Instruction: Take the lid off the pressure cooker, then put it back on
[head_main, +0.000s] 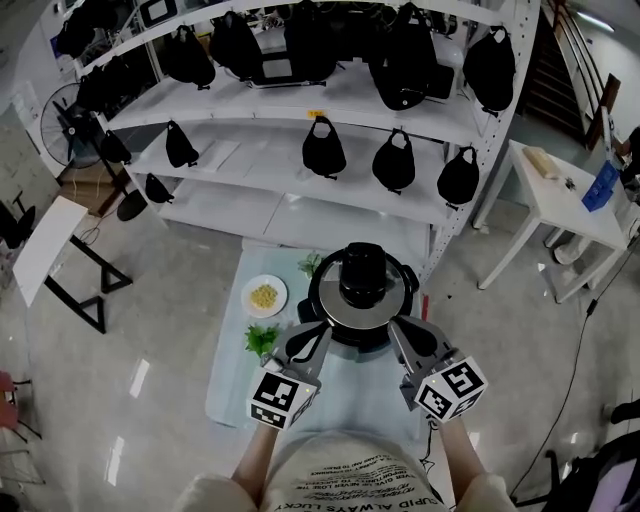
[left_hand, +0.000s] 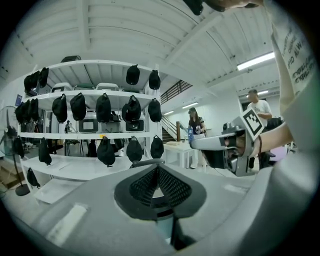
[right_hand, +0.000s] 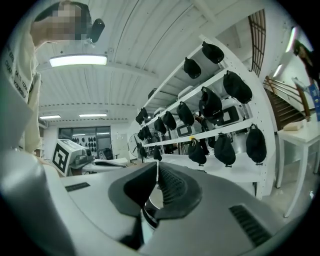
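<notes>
The left tool and right tool are each clamped on the rim of the pressure cooker lid, over its pot on the counter. The shirt print is too blurred to read. A plate of corn and greens lie to the left.

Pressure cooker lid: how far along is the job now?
Done: nothing visible; the silver lid with black knob seems on the black pressure cooker. In hand: left gripper and right gripper, jaws shut, flank its rim; grip unclear. Left: lift lid off, replace it.

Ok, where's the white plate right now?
In the head view, the plate sits on the table just left of the cooker, with greens right below it in the picture.
</notes>
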